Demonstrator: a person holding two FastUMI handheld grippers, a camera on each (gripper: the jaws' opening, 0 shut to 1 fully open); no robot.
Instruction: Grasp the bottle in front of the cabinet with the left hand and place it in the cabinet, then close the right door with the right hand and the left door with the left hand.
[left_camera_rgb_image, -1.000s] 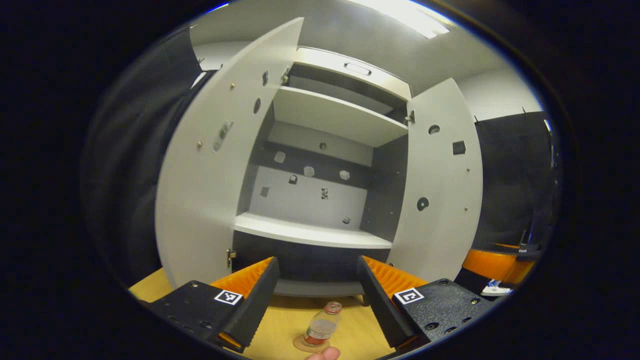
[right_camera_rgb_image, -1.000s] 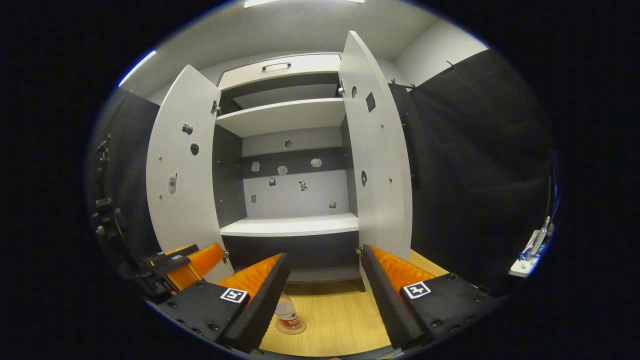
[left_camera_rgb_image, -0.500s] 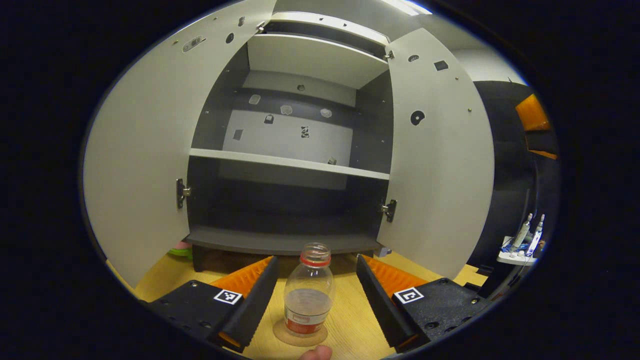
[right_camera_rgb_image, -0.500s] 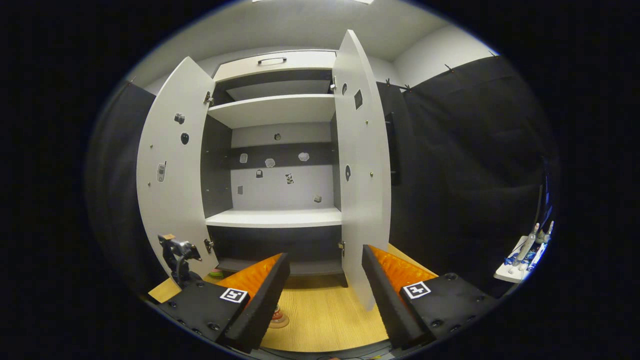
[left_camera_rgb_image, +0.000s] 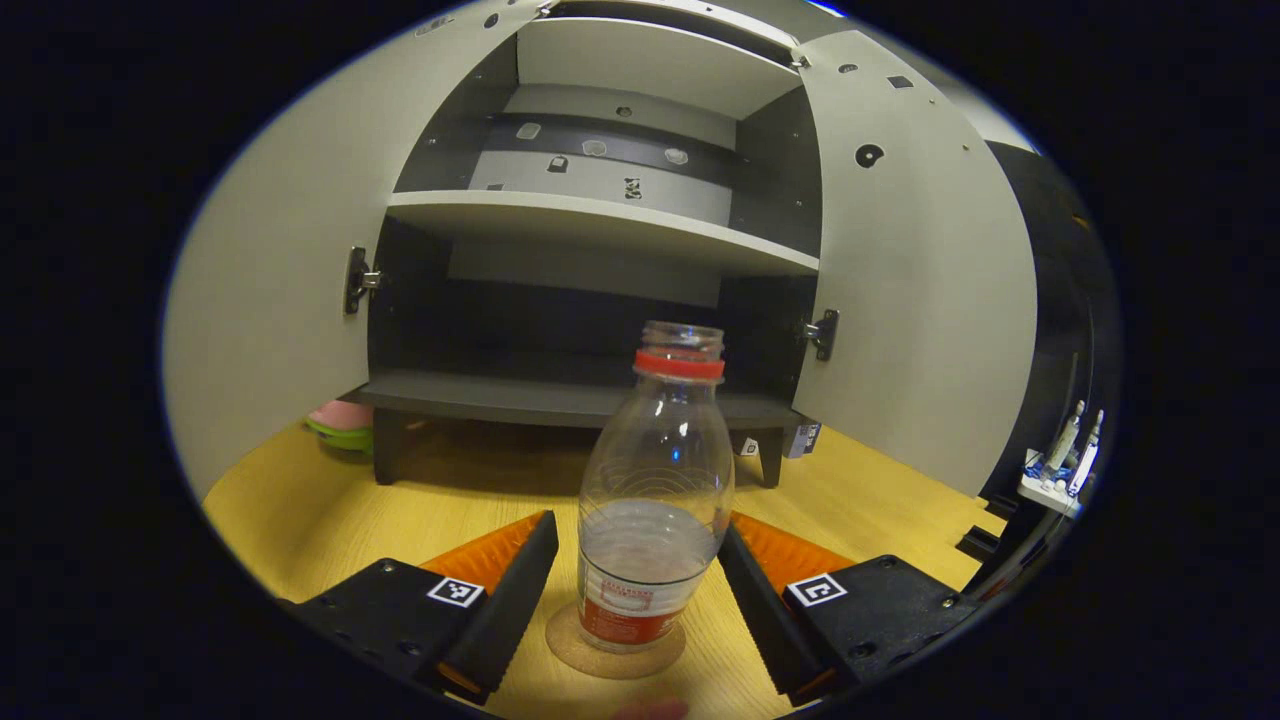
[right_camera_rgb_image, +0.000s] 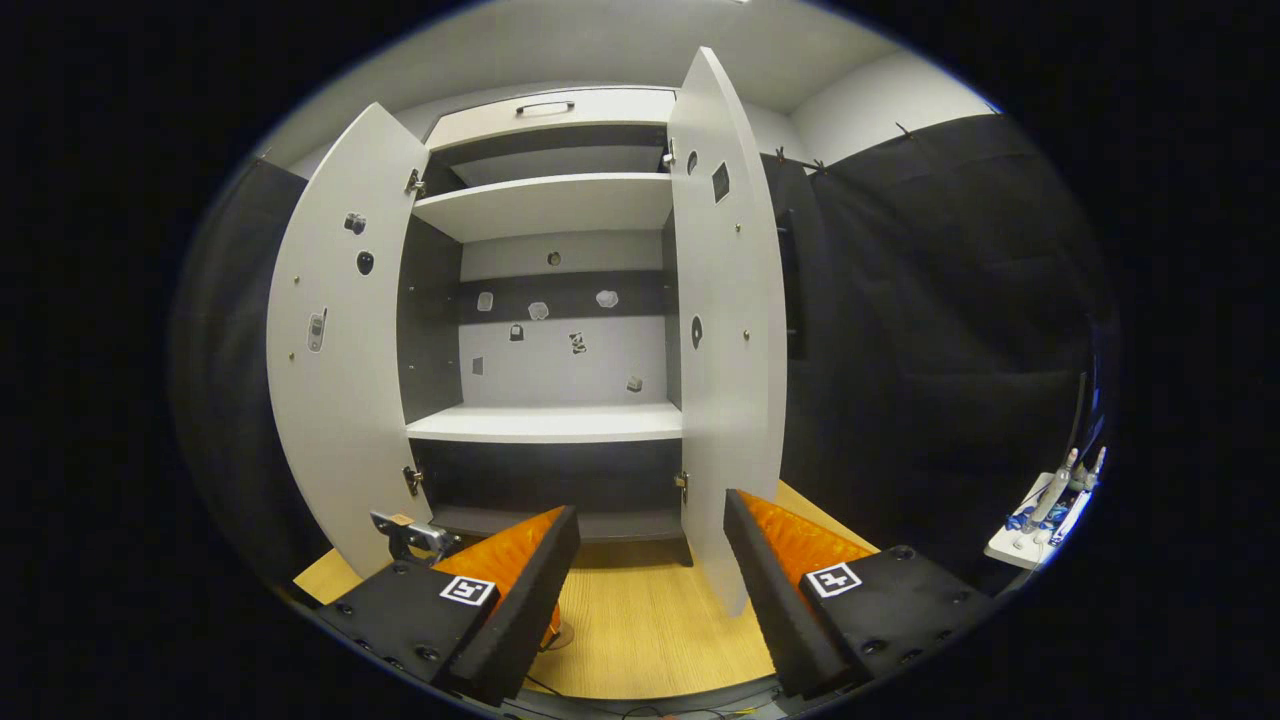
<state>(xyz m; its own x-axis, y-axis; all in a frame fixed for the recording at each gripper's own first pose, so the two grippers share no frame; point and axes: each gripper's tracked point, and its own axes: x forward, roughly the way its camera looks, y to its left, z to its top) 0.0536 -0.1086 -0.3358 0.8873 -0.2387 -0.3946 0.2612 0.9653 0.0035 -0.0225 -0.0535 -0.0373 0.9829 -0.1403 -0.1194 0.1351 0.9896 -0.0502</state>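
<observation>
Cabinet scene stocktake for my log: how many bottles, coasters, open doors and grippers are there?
Bottle: 1
Coaster under it: 1
Open cabinet doors, left door and right door: 2
Grippers, left gripper and right gripper, jaws apart: 2
Total: 6

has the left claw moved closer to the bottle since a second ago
Yes. In the left gripper view, the left claw has dropped and come forward toward the cabinet, so the bottle now stands between its open fingers.
</observation>
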